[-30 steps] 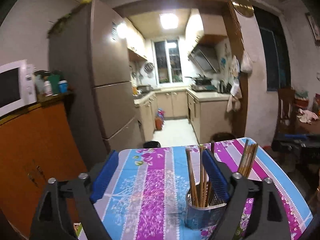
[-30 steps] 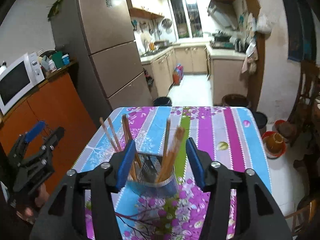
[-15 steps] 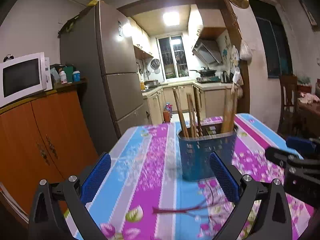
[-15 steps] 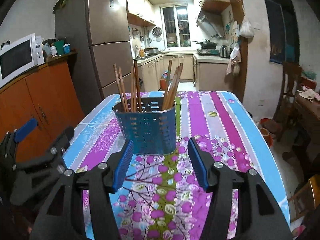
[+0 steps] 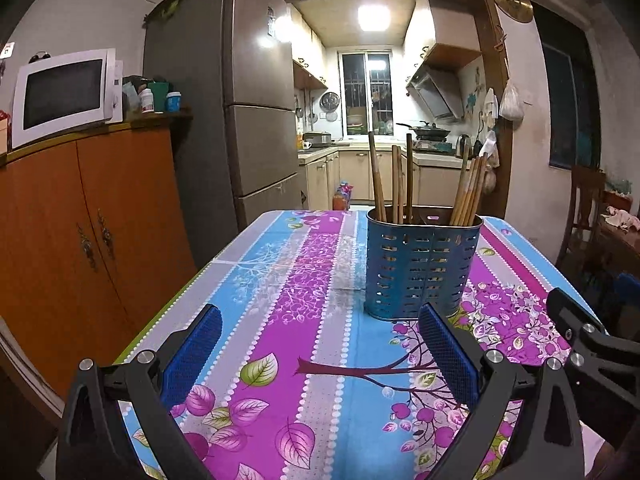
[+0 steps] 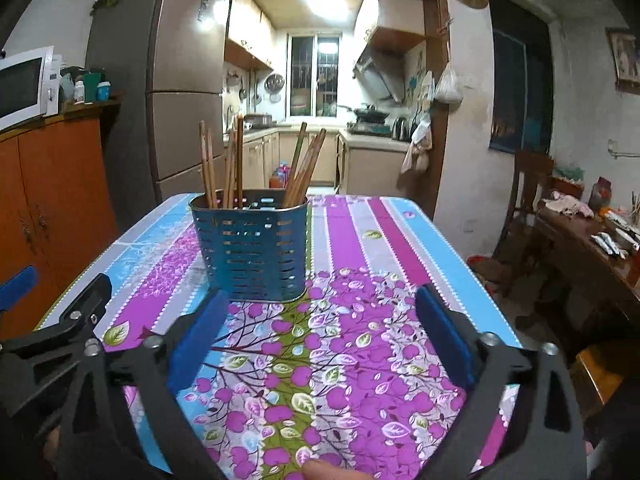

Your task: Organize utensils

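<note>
Blue perforated metal utensil holder (image 6: 250,246) with brown wooden chopsticks (image 6: 236,160) stands upright on floral striped tablecloth (image 6: 360,320), far of both grippers. Right gripper (image 6: 320,344) jaws opening, nothing between. Left gripper (image 5: 320,360) jaws apart, empty, probably ready for sorting.

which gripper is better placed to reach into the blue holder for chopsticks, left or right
Left or right, it's close; probably right. The holder sits just ahead of the right gripper, off its left finger, and its jaws are opening with nothing between them. The left gripper, open too, has the holder off its right finger.
</note>
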A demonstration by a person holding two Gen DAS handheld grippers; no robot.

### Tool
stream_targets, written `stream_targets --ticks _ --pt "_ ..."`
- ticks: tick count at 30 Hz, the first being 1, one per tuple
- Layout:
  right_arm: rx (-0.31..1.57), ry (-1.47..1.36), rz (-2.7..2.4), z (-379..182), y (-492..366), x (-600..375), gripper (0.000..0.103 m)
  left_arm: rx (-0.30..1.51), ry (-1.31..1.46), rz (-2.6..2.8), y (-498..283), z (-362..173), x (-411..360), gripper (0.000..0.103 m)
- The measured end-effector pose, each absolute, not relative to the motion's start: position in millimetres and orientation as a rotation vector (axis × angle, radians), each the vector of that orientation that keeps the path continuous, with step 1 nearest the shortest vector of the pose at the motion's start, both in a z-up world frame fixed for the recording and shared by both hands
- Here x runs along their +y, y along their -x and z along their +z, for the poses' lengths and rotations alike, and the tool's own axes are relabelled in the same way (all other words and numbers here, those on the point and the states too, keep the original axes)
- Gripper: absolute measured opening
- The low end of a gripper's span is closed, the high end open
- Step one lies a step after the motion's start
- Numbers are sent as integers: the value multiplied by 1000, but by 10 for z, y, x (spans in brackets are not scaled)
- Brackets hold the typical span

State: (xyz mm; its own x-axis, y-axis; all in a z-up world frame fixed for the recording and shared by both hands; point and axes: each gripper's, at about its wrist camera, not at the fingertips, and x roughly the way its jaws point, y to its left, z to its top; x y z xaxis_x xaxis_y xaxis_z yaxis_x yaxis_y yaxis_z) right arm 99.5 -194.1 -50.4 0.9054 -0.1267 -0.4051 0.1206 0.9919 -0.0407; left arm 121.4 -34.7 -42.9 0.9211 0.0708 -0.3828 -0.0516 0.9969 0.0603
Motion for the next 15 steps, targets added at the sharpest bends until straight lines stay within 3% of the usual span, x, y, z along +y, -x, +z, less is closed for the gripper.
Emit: stream_targets --ticks 15 --pt "437 15 -175 -668 -953 -1909 97 382 -38 98 -1071 -504 -289 98"
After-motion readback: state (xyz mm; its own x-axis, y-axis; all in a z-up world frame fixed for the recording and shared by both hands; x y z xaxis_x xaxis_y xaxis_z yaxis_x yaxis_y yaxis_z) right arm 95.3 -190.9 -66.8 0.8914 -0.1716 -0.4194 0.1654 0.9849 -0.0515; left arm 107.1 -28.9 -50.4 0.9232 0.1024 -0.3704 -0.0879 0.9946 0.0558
